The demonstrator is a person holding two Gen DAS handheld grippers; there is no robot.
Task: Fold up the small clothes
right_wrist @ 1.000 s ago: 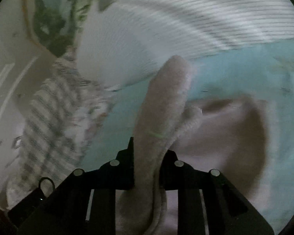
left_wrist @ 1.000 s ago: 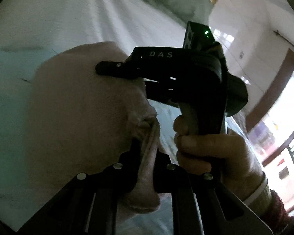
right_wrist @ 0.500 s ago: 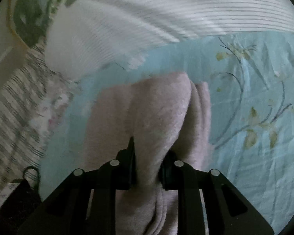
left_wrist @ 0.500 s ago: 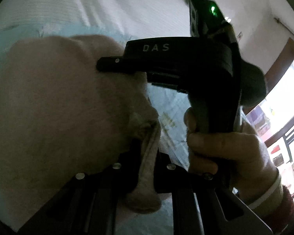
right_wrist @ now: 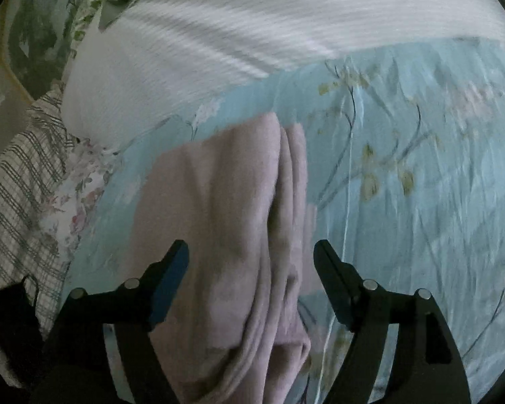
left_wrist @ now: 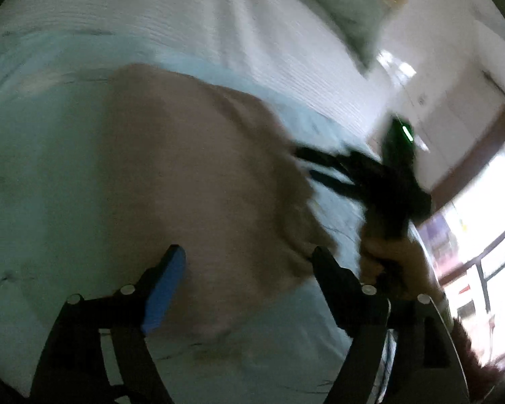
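Observation:
A small pale pink garment (left_wrist: pixel 198 181) lies folded on the light blue floral bedsheet (right_wrist: pixel 404 175). My left gripper (left_wrist: pixel 249 262) is open and empty just above its near edge. My right gripper (right_wrist: pixel 250 259) is open and empty too, with the folded pink garment (right_wrist: pixel 239 222) lying flat between and beyond its fingers. In the left wrist view the right gripper (left_wrist: pixel 316 168) shows blurred at the garment's right edge, held by a hand, with its fingers apart.
A white ribbed blanket (right_wrist: pixel 252 27) lies beyond the garment. Striped and floral fabrics (right_wrist: pixel 27 181) are piled at the left. A window and a wall (left_wrist: pixel 471 168) are at the right of the bed.
Both grippers have opened and let go of the pink garment, which now lies flat on the sheet. The right gripper has drawn back to the right.

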